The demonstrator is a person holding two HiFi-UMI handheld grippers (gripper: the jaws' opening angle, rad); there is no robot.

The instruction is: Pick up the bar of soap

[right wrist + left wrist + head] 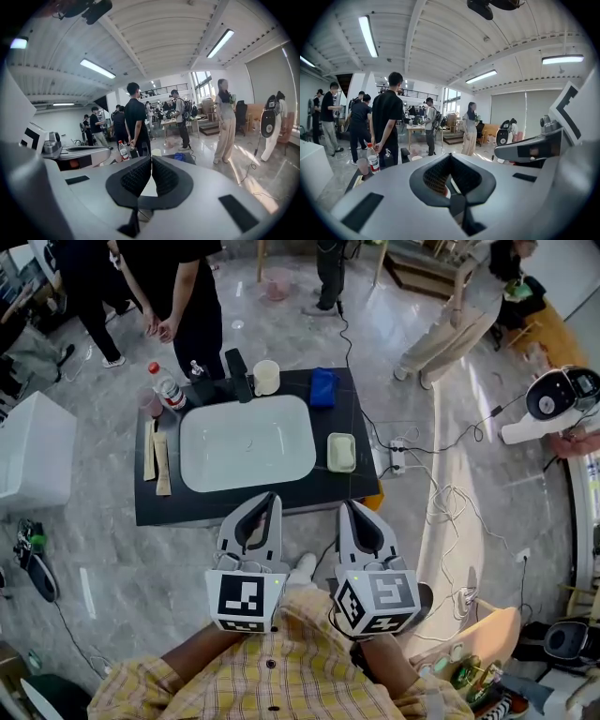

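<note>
The bar of soap (341, 452) is pale and rectangular and lies in a small dish on the dark table (234, 505), just right of the white basin (248, 442). Both grippers hover at the table's near edge, short of the soap. My left gripper (274, 497) is shut and empty, in front of the basin. My right gripper (343, 506) is shut too, its tips a little nearer than the soap. In the left gripper view the pads (440, 174) meet at the tip; in the right gripper view the pads (163, 176) press together. Neither gripper view shows the soap.
A black faucet (237, 369), a cup (266, 377), a blue object (322, 387) and a bottle (167, 388) line the table's far edge. Wooden pieces (157, 461) lie at its left. A power strip (397, 457) and cables are on the floor right. People stand beyond the table.
</note>
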